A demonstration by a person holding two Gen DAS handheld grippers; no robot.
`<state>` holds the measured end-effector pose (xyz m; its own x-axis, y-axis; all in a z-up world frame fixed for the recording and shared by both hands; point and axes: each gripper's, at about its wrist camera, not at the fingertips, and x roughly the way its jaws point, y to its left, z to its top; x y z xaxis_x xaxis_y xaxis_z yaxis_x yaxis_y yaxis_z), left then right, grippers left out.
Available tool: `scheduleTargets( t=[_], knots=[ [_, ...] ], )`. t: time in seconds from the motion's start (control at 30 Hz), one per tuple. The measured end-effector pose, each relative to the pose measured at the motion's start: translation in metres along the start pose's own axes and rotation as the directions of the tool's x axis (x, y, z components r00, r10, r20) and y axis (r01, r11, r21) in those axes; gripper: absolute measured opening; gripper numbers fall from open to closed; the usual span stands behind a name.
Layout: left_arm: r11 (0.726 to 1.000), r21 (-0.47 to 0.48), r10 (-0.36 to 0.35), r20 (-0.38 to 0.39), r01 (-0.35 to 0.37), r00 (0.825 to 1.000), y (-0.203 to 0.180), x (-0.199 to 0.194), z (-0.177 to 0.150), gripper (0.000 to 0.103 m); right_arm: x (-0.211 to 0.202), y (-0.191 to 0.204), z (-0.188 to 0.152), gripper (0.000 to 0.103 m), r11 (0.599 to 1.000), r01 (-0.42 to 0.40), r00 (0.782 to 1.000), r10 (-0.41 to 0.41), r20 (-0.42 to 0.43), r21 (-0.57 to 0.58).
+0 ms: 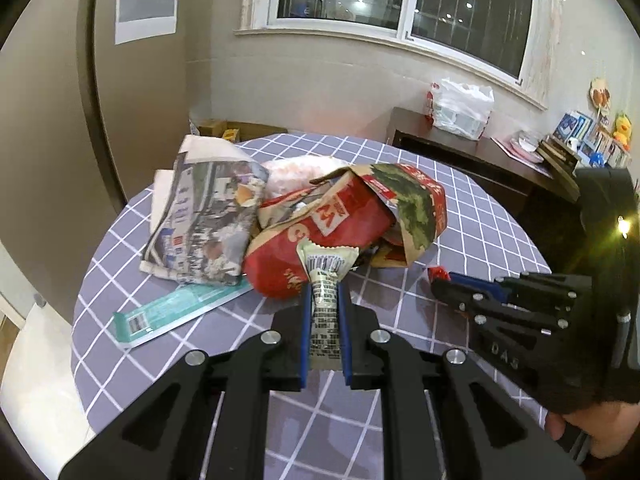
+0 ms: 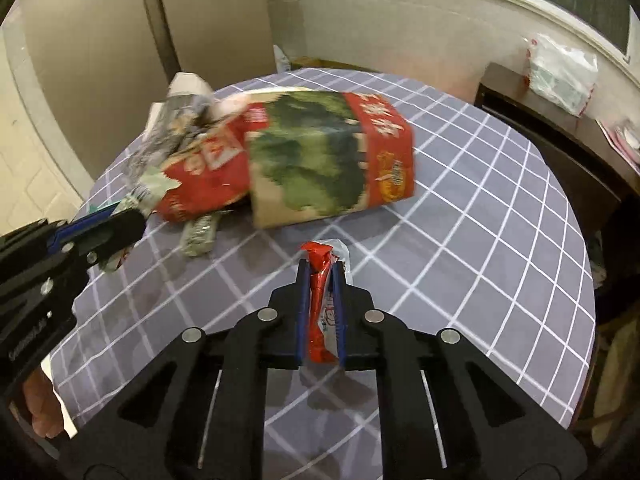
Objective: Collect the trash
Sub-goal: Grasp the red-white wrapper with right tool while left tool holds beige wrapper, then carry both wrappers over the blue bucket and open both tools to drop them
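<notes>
grippers 2: left gripper [image 1: 325, 300], right gripper [image 2: 320, 276] | white wrapper [image 1: 326, 280] 1 | red wrapper [image 2: 320, 304] 1 | red paper bag [image 1: 344, 220] 1 | newspaper [image 1: 204, 216] 1 | teal packet [image 1: 176, 312] 1 | round table [image 2: 480, 220] 1

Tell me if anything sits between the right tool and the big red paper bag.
Nothing visible: only bare checked tablecloth lies between the right tool, shut on a red wrapper, and the red paper bag.
</notes>
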<state>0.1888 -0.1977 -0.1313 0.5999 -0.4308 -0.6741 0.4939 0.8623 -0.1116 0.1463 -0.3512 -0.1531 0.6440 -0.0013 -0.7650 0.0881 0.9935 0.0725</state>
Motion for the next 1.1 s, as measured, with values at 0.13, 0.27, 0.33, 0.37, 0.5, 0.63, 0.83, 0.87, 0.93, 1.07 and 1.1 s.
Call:
scheduleTargets(
  t=[0.13, 0.27, 0.33, 0.37, 0.5, 0.63, 0.83, 0.87, 0.93, 1.07, 1.1],
  knots=[
    [1.0, -0.031, 0.004, 0.016, -0.004, 1.0, 0.019, -0.016, -0.005, 0.012, -0.01, 0.022, 0.0, 0.011, 0.999, -0.028, 1.0, 0.028, 0.014, -0.017],
    [0.997, -0.071, 0.024, 0.029, -0.021, 0.999, 0.043, -0.032, -0.011, 0.012, -0.024, 0.054, 0.003, 0.011, 0.996, -0.064, 0.997, 0.066, 0.046, -0.058],
    [0.994, -0.099, 0.037, 0.036, -0.033, 0.999, 0.059, -0.04, -0.014, 0.012, -0.029, 0.077, 0.007, 0.011, 0.992, -0.086, 0.994, 0.092, 0.061, -0.091],
    [0.993, -0.113, 0.043, 0.038, -0.038, 0.998, 0.067, -0.044, -0.016, 0.012, -0.032, 0.086, 0.009, 0.011, 0.99, -0.098, 0.992, 0.105, 0.066, -0.104],
    [0.984, -0.167, 0.073, 0.047, -0.064, 0.996, 0.103, -0.06, -0.023, 0.012, -0.038, 0.13, 0.017, 0.011, 0.977, -0.142, 0.984, 0.157, 0.085, -0.162],
    [0.969, -0.225, 0.117, 0.052, -0.102, 0.992, 0.145, -0.076, -0.032, 0.012, -0.037, 0.174, 0.023, 0.011, 0.958, -0.196, 0.972, 0.218, 0.087, -0.209],
    [0.93, -0.325, 0.189, 0.021, -0.172, 0.982, 0.219, -0.092, -0.053, 0.012, -0.024, 0.26, 0.03, 0.011, 0.911, -0.292, 0.944, 0.323, 0.064, -0.291],
    [0.922, -0.337, 0.202, 0.005, -0.189, 0.979, 0.231, -0.093, -0.058, 0.012, -0.021, 0.269, 0.031, 0.011, 0.904, -0.302, 0.941, 0.333, 0.056, -0.302],
    [0.903, -0.36, 0.243, -0.022, -0.234, 0.97, 0.254, -0.096, -0.067, 0.012, -0.013, 0.293, 0.032, 0.011, 0.886, -0.325, 0.936, 0.352, 0.025, -0.331],
    [0.861, -0.418, 0.287, -0.068, -0.288, 0.956, 0.3, -0.102, -0.085, 0.012, 0.002, 0.343, 0.032, 0.011, 0.847, -0.365, 0.921, 0.39, -0.014, -0.386],
    [0.849, -0.431, 0.302, -0.082, -0.307, 0.95, 0.311, -0.103, -0.09, 0.012, 0.006, 0.354, 0.032, 0.011, 0.839, -0.373, 0.918, 0.397, -0.022, -0.396]
  ],
)
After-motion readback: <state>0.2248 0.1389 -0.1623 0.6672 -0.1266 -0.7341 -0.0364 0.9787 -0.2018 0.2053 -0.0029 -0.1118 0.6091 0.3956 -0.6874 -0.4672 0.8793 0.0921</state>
